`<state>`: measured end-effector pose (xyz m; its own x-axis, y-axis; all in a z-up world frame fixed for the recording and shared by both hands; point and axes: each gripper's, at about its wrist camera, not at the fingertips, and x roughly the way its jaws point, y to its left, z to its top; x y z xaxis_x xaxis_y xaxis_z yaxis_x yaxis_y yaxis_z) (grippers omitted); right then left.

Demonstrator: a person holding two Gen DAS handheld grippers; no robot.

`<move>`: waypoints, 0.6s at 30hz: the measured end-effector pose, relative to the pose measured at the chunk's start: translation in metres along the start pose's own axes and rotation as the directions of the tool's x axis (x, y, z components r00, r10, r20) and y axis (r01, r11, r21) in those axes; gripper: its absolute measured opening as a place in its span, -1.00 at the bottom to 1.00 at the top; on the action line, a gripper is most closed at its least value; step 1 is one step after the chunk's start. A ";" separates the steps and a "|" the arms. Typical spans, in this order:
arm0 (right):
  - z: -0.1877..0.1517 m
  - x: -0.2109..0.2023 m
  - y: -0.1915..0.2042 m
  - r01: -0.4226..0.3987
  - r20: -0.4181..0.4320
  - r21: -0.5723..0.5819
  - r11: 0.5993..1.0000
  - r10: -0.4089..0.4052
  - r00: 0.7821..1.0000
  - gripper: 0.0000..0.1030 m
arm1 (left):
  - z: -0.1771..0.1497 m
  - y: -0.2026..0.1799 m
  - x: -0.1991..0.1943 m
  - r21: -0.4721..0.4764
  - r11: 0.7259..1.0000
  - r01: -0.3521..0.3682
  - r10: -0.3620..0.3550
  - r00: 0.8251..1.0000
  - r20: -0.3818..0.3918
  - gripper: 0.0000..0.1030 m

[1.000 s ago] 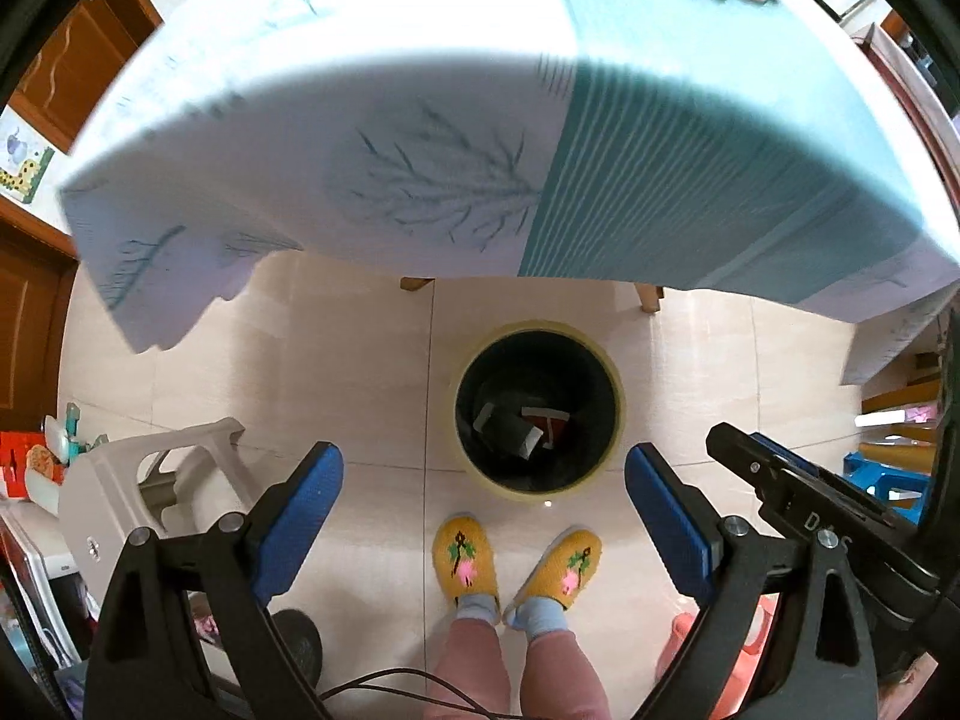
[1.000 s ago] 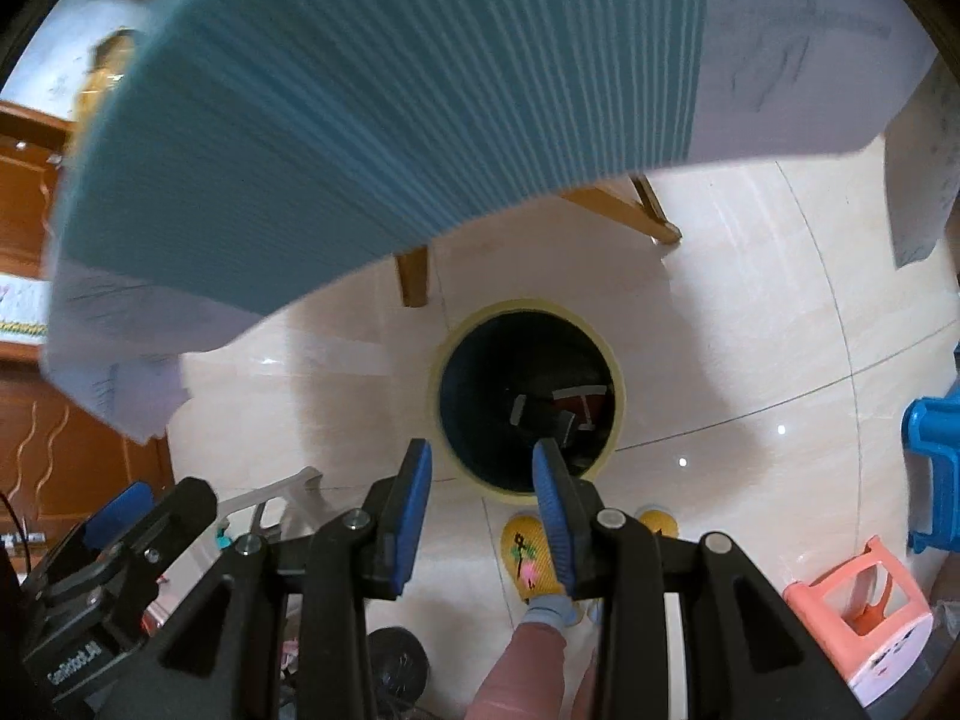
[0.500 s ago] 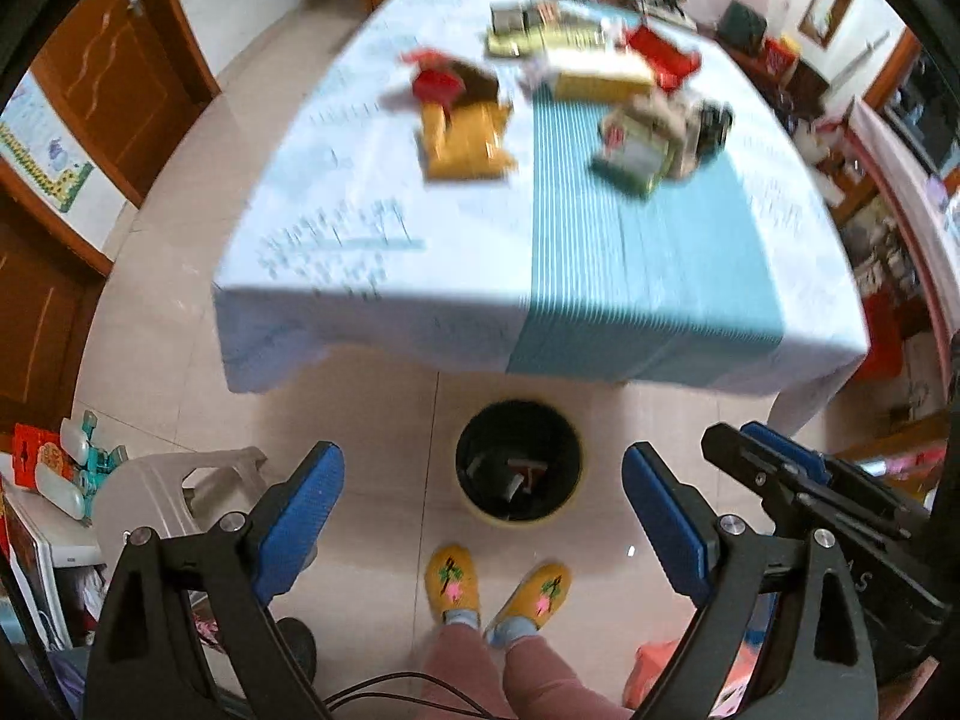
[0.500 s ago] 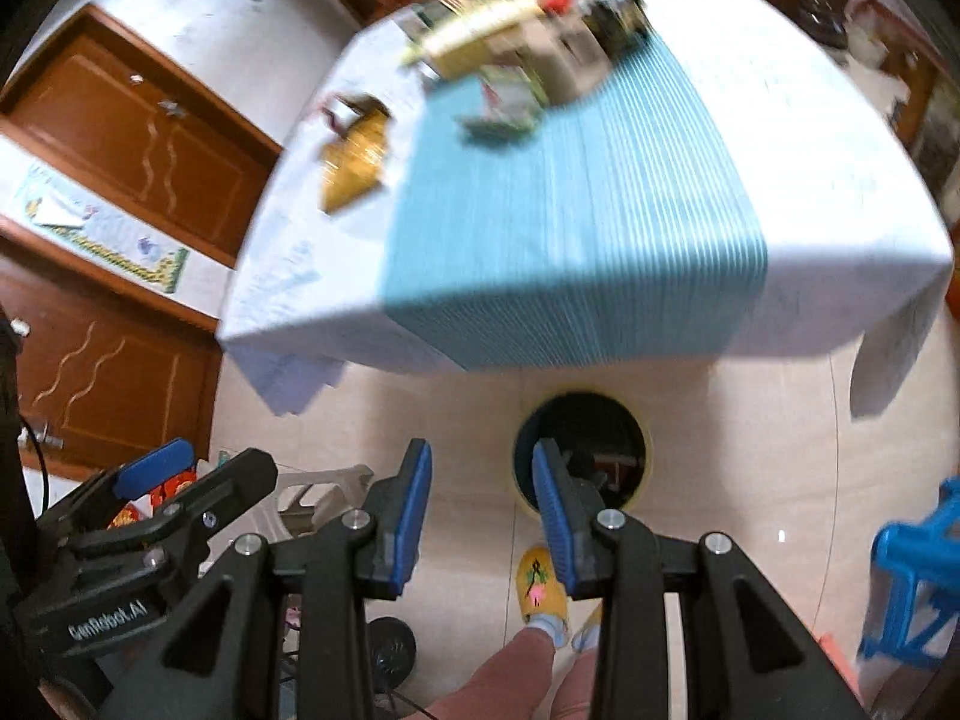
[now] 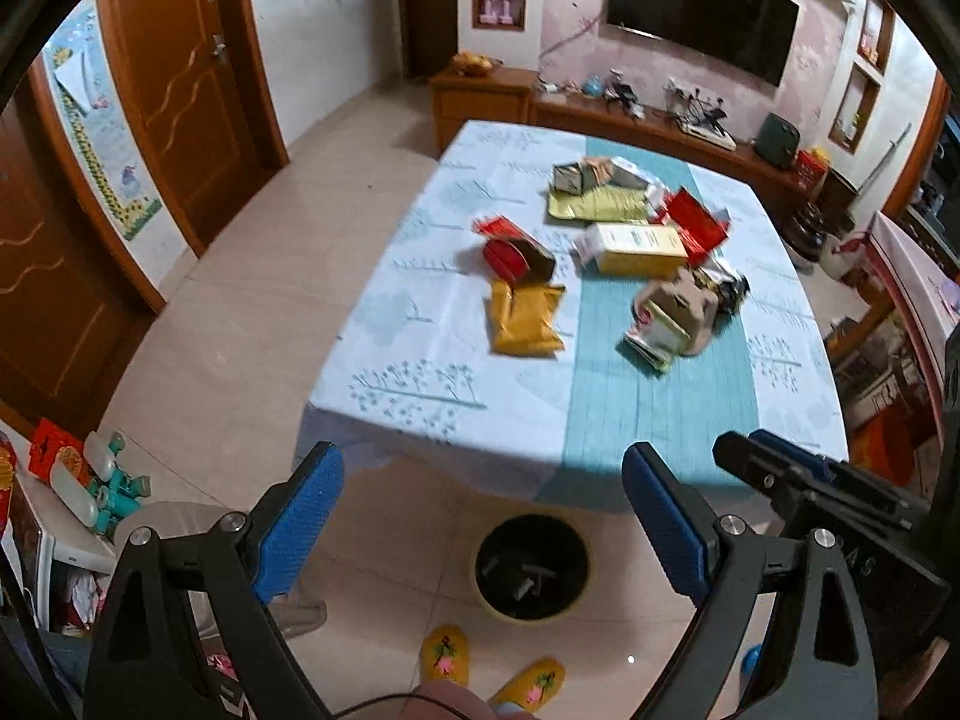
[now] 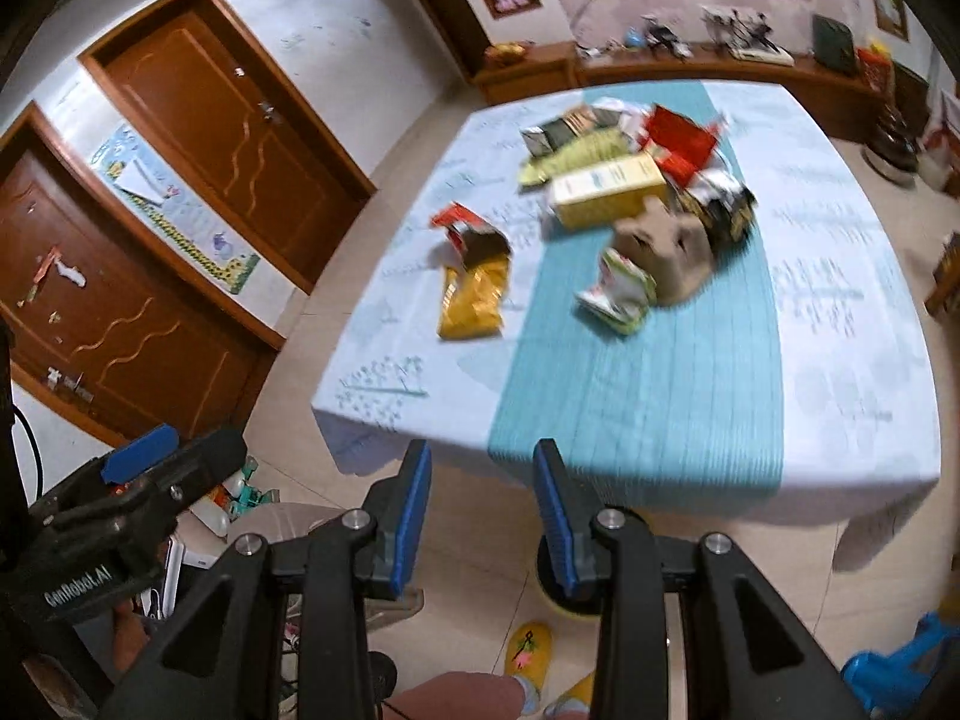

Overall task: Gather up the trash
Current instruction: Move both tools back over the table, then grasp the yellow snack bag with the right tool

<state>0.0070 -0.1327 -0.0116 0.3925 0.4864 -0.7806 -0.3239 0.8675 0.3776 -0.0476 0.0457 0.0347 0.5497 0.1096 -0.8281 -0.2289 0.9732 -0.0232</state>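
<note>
Trash lies on the clothed table point(image 5: 420, 384): a yellow pouch point(image 5: 525, 319), a red packet point(image 5: 510, 257), a yellow box point(image 5: 639, 247), a brown crumpled bag point(image 5: 681, 309) and a pile of wrappers point(image 5: 606, 192). The pouch point(image 6: 474, 300) and brown bag point(image 6: 666, 246) also show in the right wrist view. A black bin point(image 5: 531, 570) with yellow rim stands on the floor by the near table edge, holding some scraps. My left gripper point(image 5: 480, 516) is wide open and empty, raised in front of the table. My right gripper point(image 6: 483, 510) is open a narrower gap and empty.
A grey plastic stool point(image 5: 150, 534) stands at lower left. The person's yellow slippers point(image 5: 444, 657) are just behind the bin. A blue stool point(image 6: 906, 666) is at lower right. Wooden doors point(image 5: 180, 78) line the left wall; a TV cabinet point(image 5: 648, 126) is beyond the table.
Both grippers have risen from low over the bin to above table height and tilted forward, so the tabletop and its trash have come into view. Both stayed open and empty.
</note>
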 end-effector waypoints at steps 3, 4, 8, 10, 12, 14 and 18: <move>0.014 0.007 0.008 -0.002 0.002 -0.020 1.000 0.002 1.000 -0.31 | 0.006 0.005 0.002 0.002 1.000 -0.009 0.009 1.000 0.007 0.80; 0.016 0.009 0.010 -0.002 0.003 -0.021 1.000 0.002 1.000 -0.31 | 0.009 0.008 0.005 0.003 1.000 -0.013 0.012 1.000 0.008 0.80; 0.032 0.029 0.021 0.009 -0.009 -0.027 1.000 -0.009 1.000 -0.20 | 0.027 0.022 0.024 0.002 1.000 -0.003 0.003 1.000 -0.001 0.80; 0.040 0.040 0.025 0.017 -0.015 -0.029 0.999 -0.017 1.000 -0.01 | 0.040 0.031 0.039 0.008 1.000 0.015 -0.015 1.000 -0.010 0.80; 0.050 0.057 0.030 0.039 -0.025 -0.029 0.999 -0.040 0.999 0.05 | 0.055 0.039 0.054 0.022 0.999 0.030 -0.030 0.999 -0.026 0.80; 0.061 0.075 0.034 0.061 -0.034 -0.020 0.998 -0.062 0.997 0.05 | 0.073 0.049 0.072 0.040 0.998 0.047 -0.045 0.998 -0.049 0.80; 0.079 0.115 0.035 0.103 -0.078 0.028 0.994 -0.100 0.992 0.07 | 0.105 0.071 0.106 0.065 0.995 0.075 -0.070 0.995 -0.072 0.80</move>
<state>0.1089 -0.0379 -0.0490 0.3547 0.3874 -0.8510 -0.2573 0.9154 0.3095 0.0787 0.1476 0.0036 0.5049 0.0261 -0.8628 -0.1346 0.9897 -0.0488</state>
